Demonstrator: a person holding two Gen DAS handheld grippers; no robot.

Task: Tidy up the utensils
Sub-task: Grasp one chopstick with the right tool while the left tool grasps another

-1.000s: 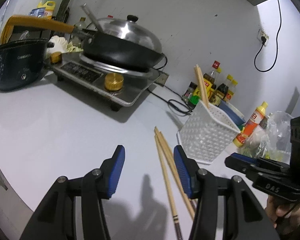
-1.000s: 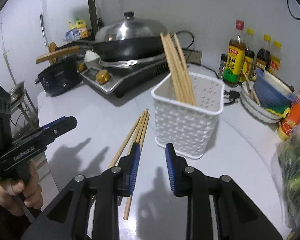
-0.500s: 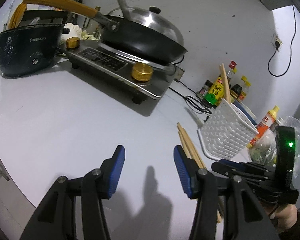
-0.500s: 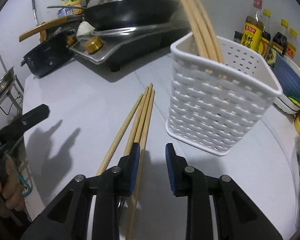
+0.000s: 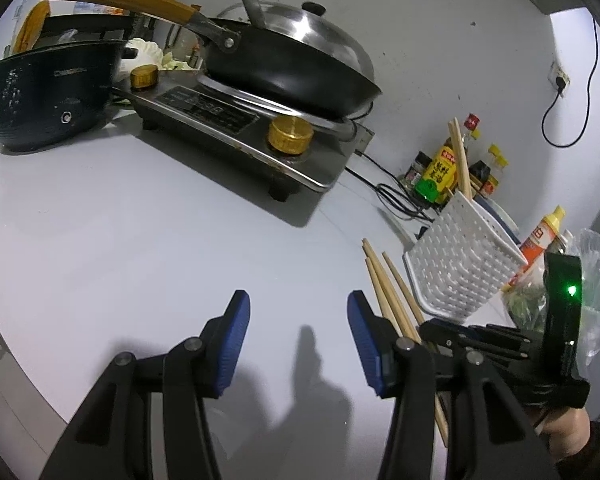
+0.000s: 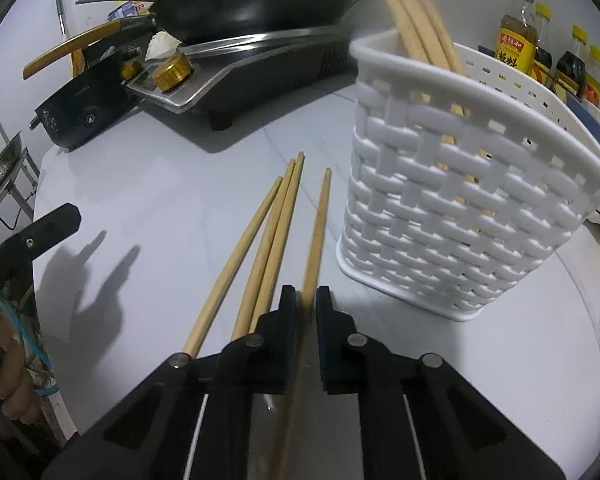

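White counter [image 6: 172, 184]: right tongs [image 6: 305, 300] now clenched on one chopstick [image 6: 315, 236]; left tongs [image 5: 298, 336] released.

Your right gripper [image 6: 304, 300] tilts steeply down, jaws clamped on one chopstick [image 6: 318, 224]. Your left gripper [image 5: 298, 338] hovers half-spread, nothing between its pads.

Four long wooden chopsticks [image 6: 284, 216] lie flat beside the white basket [image 6: 460, 208]; more stand inside it.
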